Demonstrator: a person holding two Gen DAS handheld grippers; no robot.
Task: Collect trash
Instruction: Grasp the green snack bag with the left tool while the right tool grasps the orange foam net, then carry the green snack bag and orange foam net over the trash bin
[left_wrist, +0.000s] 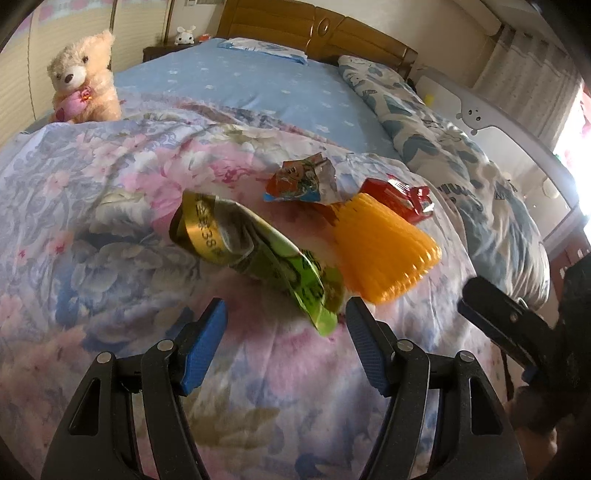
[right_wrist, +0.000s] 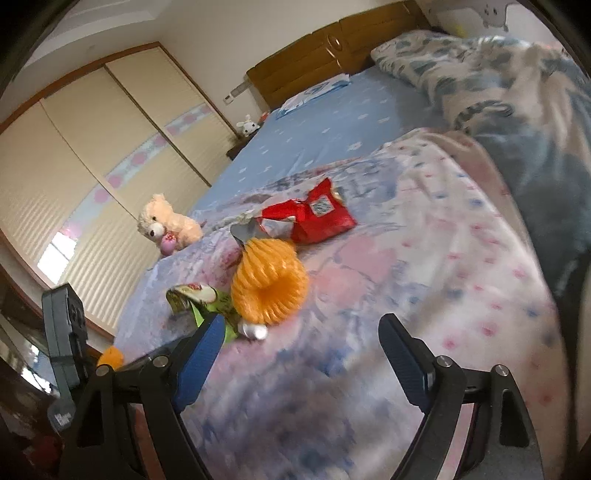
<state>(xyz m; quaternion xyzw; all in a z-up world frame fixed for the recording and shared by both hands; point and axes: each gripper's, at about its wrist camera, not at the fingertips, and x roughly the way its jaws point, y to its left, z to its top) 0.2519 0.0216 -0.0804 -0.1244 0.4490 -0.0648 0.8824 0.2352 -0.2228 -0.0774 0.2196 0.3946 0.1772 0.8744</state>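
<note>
Several pieces of trash lie on the floral quilt (left_wrist: 110, 177). A green and gold snack wrapper (left_wrist: 258, 251) lies just ahead of my open, empty left gripper (left_wrist: 286, 314). Beside it is an orange foam fruit net (left_wrist: 384, 247), then a red cartoon wrapper (left_wrist: 299, 181) and a red packet (left_wrist: 399, 199). In the right wrist view the orange net (right_wrist: 269, 284), the green wrapper (right_wrist: 207, 302) and the red packet (right_wrist: 314, 218) lie ahead of my open, empty right gripper (right_wrist: 303, 328). The right gripper also shows in the left wrist view (left_wrist: 495, 314).
A cream teddy bear (left_wrist: 85, 81) sits at the quilt's left edge. A blue sheet (left_wrist: 240, 85), a rolled blue-patterned duvet (left_wrist: 443, 140) and a wooden headboard (left_wrist: 314, 26) lie beyond. A bed rail (left_wrist: 517, 147) is at the right. Wardrobe doors (right_wrist: 92, 147) stand left.
</note>
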